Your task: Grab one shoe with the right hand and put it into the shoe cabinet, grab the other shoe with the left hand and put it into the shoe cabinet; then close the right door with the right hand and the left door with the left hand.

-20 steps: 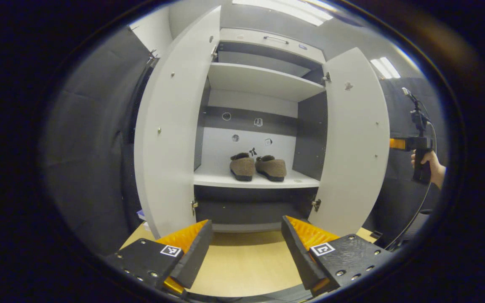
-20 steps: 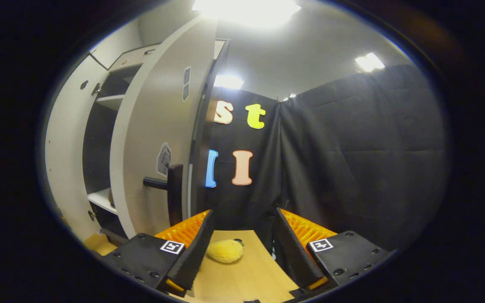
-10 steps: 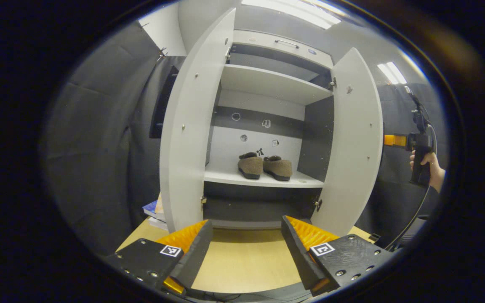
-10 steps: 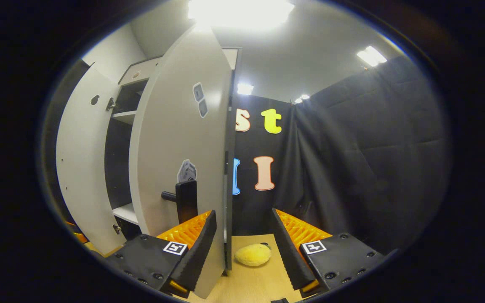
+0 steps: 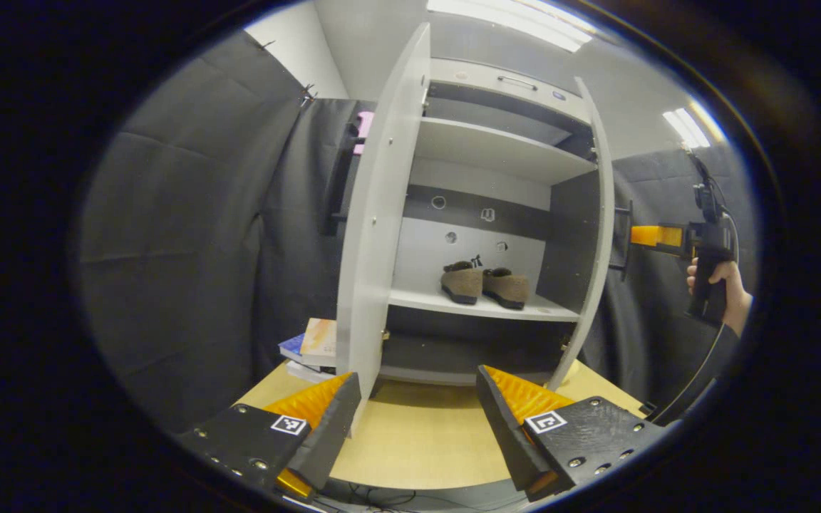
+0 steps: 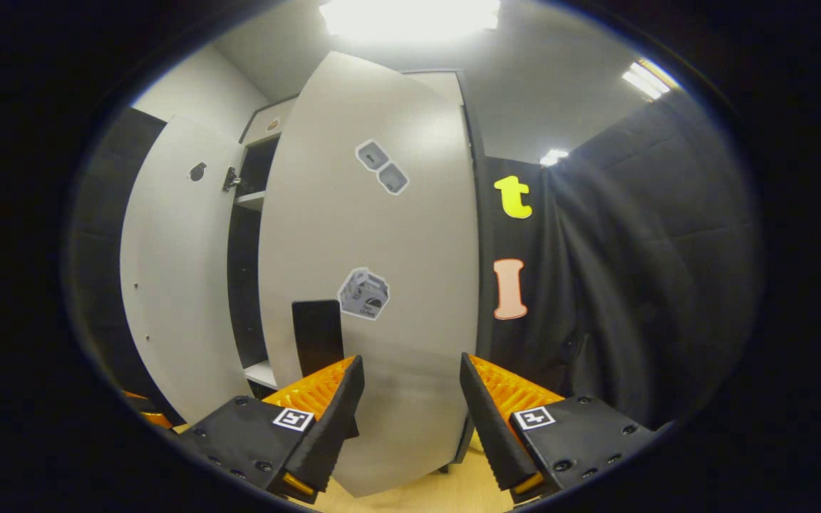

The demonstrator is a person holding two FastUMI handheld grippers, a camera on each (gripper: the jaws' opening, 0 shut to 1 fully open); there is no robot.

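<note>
Judging by both shoes (image 5: 484, 283) sitting side by side on the cabinet shelf (image 5: 474, 307), I've only the doors left: my right gripper (image 6: 405, 399), spread wide and empty, faces the right door (image 6: 382, 285), while my left gripper (image 5: 417, 417), equally empty, waits by the left door (image 5: 378, 235).

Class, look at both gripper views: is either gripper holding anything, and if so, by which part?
Nothing is held. The left gripper and the right gripper are both open; the white right cabinet door stands just ahead of the right one.
</note>
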